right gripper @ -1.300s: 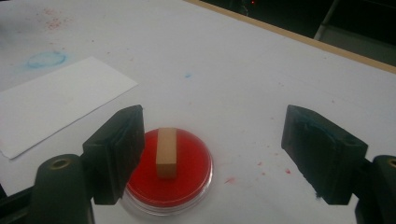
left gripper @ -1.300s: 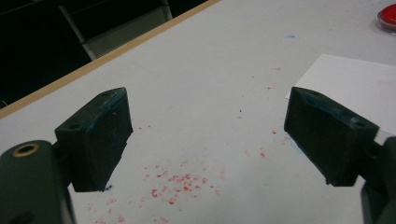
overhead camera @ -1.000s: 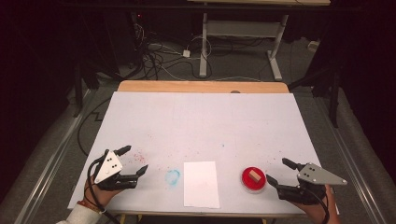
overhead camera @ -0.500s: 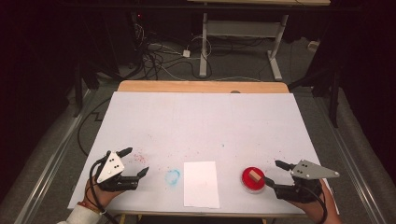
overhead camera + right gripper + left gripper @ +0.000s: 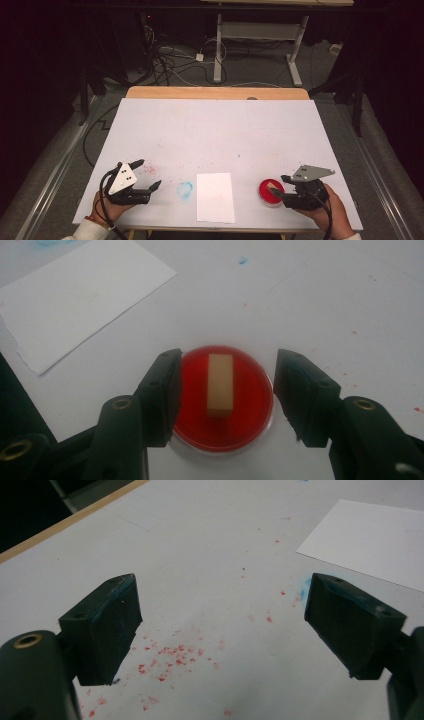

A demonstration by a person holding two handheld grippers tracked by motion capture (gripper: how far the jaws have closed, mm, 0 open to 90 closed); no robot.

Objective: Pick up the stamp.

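Observation:
A round red dish (image 5: 267, 196) (image 5: 250, 395) sits near the table's front right, with a small tan wooden block (image 5: 220, 385) lying in it. My right gripper (image 5: 278, 188) (image 5: 225, 390) reaches over the dish from the right. Its jaws have just been closing and now flank the block, with a gap of red showing on each side, so the pads do not touch it. At the front left my left gripper (image 5: 150, 173) (image 5: 222, 625) rests low over the table, open wide with nothing between its jaws.
A white sheet of paper (image 5: 215, 197) (image 5: 75, 295) lies between the two grippers at the front edge. A blue smear (image 5: 185, 189) marks the table left of it. Red specks (image 5: 170, 655) dot the white table (image 5: 215, 130) under the left gripper.
The right gripper has slid left over the red dish and its jaws have narrowed around the block. The left gripper has stayed where it was.

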